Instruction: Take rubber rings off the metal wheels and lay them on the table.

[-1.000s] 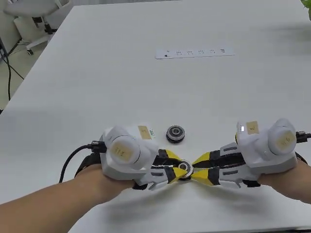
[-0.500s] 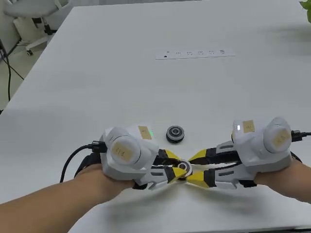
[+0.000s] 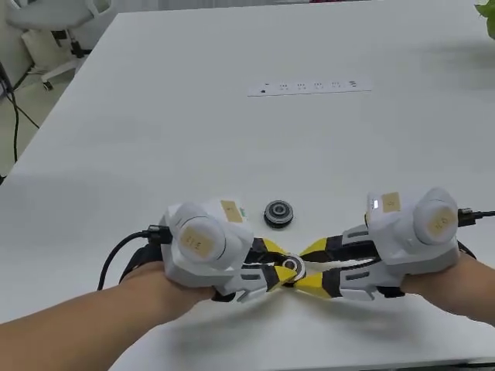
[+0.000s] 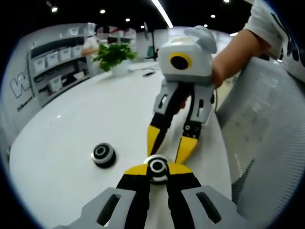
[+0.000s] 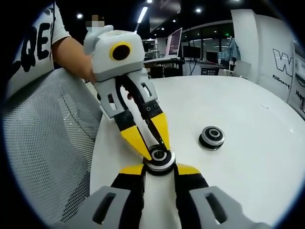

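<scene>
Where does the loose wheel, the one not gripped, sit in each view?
Head view: loose wheel centre, just beyond the gripped wheel.
Left gripper view: loose wheel lower left, left of the gripped wheel.
Right gripper view: loose wheel right of centre.
Shared landmark: gripped wheel.

Your head view is bright and evenly lit from overhead, so the white tabletop (image 3: 232,139) looks almost washed out and you get only soft, pale shadows beneath the left gripper (image 3: 286,267) and right gripper (image 3: 298,270). In both gripper views the ceiling lights (image 4: 162,12) burn as hot streaks and dots against a dark ceiling, a faint sheen lies on the tabletop, and straight lines bow hard toward the edges. The metal wheel (image 4: 157,167) pinched close to each lens reads fairly sharp for you, while the far shelves (image 4: 52,62) go soft and smeared.
</scene>
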